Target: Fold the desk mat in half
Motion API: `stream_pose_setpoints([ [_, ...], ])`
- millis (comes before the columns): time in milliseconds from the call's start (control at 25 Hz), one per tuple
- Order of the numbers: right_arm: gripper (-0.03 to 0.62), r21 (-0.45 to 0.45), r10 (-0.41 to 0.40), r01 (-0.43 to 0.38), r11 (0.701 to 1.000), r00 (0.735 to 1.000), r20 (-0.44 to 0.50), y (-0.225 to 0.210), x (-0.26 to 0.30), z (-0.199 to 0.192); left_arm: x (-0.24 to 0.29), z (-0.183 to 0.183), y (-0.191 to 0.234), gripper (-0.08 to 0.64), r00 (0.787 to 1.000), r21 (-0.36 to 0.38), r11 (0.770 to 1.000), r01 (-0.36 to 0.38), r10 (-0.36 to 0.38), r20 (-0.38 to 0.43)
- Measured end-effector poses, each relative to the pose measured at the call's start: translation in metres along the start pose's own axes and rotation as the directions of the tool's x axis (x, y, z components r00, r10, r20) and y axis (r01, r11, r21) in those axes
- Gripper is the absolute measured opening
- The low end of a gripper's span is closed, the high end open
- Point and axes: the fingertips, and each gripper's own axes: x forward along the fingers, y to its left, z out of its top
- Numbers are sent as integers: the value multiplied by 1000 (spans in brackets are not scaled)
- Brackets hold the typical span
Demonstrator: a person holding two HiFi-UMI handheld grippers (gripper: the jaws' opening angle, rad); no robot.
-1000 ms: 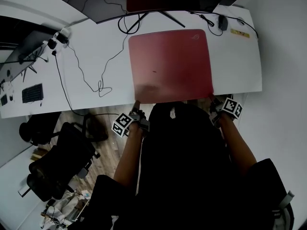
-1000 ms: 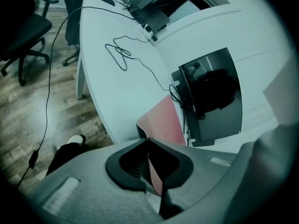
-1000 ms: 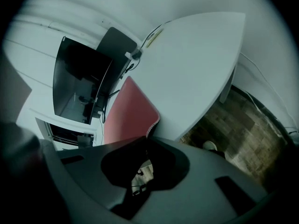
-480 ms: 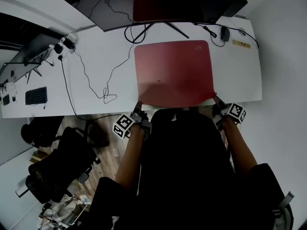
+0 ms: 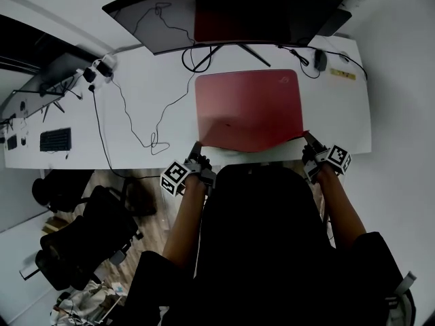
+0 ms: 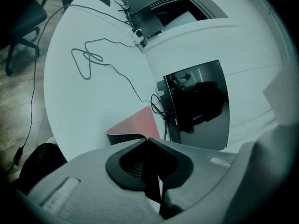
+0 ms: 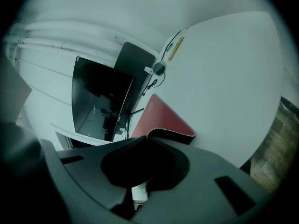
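The red desk mat (image 5: 250, 107) lies on the white desk (image 5: 149, 100) in front of the monitor. Its near edge is raised off the desk, and its black underside shows in both gripper views. My left gripper (image 5: 197, 147) is shut on the mat's near left corner. My right gripper (image 5: 307, 136) is shut on the near right corner. In the left gripper view the mat (image 6: 138, 124) runs away from the closed left gripper (image 6: 147, 138). In the right gripper view the mat (image 7: 161, 119) curls up into the closed right gripper (image 7: 148, 137).
A wide dark monitor (image 5: 224, 9) stands on thin legs just behind the mat. A black cable (image 5: 139, 124) loops over the desk's left half, running from a power strip (image 5: 102, 66). A mouse (image 5: 321, 60) and yellow label (image 5: 342, 74) sit far right. An office chair (image 5: 78, 240) stands lower left.
Both grippers have kept hold of the corners and lifted the mat's near edge, carrying it a little toward the monitor. The mat now looks shorter front to back.
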Motion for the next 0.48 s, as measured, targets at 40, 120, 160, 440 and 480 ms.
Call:
stream_pose_setpoints([
  [40,15,1,5,-5,1000,1000,2,2,2,3,2,2,-2,31,1000,-3,1000,5,-5,5],
  [120,15,4,16,-16,1000,1000,5,5,5,9,5,6,-8,30,1000,-7,1000,13,-13,15],
  [160,15,5,20,-20,1000,1000,5,7,7,12,8,8,-11,31,1000,-7,1000,17,-16,19],
  [440,15,-13,47,-47,999,999,3,25,27,37,28,25,-33,31,999,24,999,31,-32,32],
  [480,15,-16,49,-49,999,999,1,27,30,40,31,26,-35,31,999,28,999,32,-33,34],
])
